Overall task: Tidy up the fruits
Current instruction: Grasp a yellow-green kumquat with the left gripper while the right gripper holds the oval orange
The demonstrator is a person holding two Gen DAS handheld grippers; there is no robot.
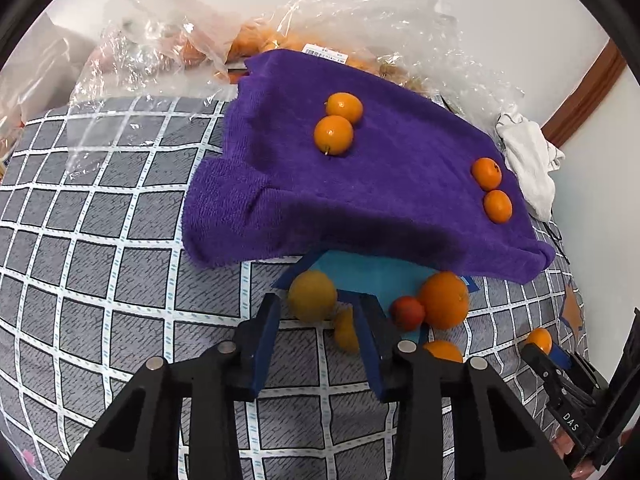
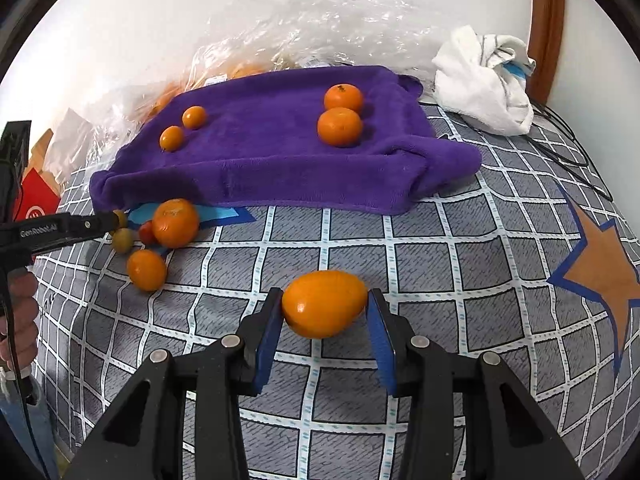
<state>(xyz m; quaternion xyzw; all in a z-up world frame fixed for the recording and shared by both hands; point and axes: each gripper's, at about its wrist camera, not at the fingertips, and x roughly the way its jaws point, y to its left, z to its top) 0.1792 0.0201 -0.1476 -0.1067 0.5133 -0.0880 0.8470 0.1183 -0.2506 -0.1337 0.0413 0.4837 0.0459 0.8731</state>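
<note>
My right gripper (image 2: pixel 325 308) clasps an oval orange fruit (image 2: pixel 324 304), next bound for the purple towel (image 2: pixel 280 160); my left gripper (image 1: pixel 318 312) gapes wide below the towel.

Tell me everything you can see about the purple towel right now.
The purple towel is a plush, fleecy cloth spread over something raised on the checked bedspread, so its top forms a flat platform and its edges droop. The near hem lifts over a blue sheet beneath. Four orange fruits sit on top in two touching pairs: a small pair and a larger pair. Crinkled clear plastic bags lie behind it; loose fruit rests at its near edge.
</note>
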